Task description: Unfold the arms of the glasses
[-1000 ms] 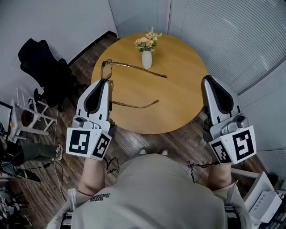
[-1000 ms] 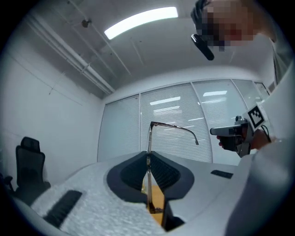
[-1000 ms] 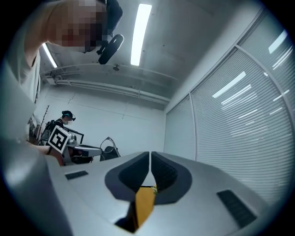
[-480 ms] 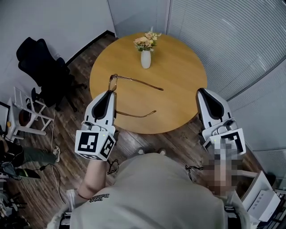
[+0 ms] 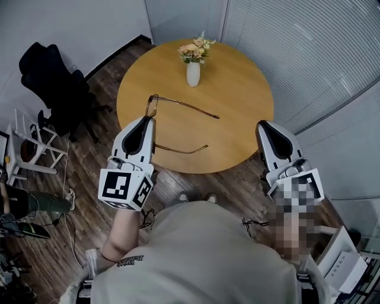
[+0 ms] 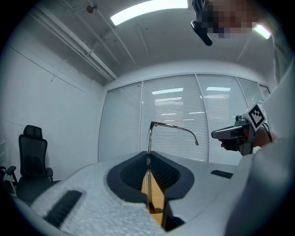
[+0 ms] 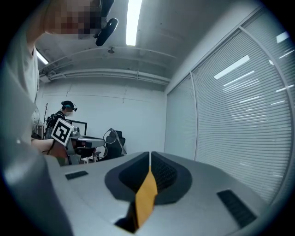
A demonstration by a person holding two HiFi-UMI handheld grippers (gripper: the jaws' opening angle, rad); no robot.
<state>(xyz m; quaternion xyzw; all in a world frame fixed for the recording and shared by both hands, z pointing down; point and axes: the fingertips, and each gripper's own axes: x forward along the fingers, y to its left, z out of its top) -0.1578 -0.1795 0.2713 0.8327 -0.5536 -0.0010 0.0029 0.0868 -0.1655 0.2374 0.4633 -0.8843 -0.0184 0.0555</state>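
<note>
glasses (image 5: 152,107): thin brown metal-look frame; table (image 5: 237,107): smooth matt wood; vase (image 5: 193,74): glossy white

you're standing in an office, most likely a small meeting room. a round wooden table (image 5: 237,113) carries a vase of flowers (image 5: 193,72), and a black swivel chair (image 5: 47,77) stands off to your left on the wood-plank floor (image 5: 104,98). slatted blinds (image 5: 309,47) cover the glazed walls on your right. overhead, your left gripper view shows long strip lights (image 6: 147,10) on a plain white ceiling with exposed conduit. your right gripper view catches another person (image 7: 63,114) across the room beside a dark monitor (image 7: 79,125).
</note>
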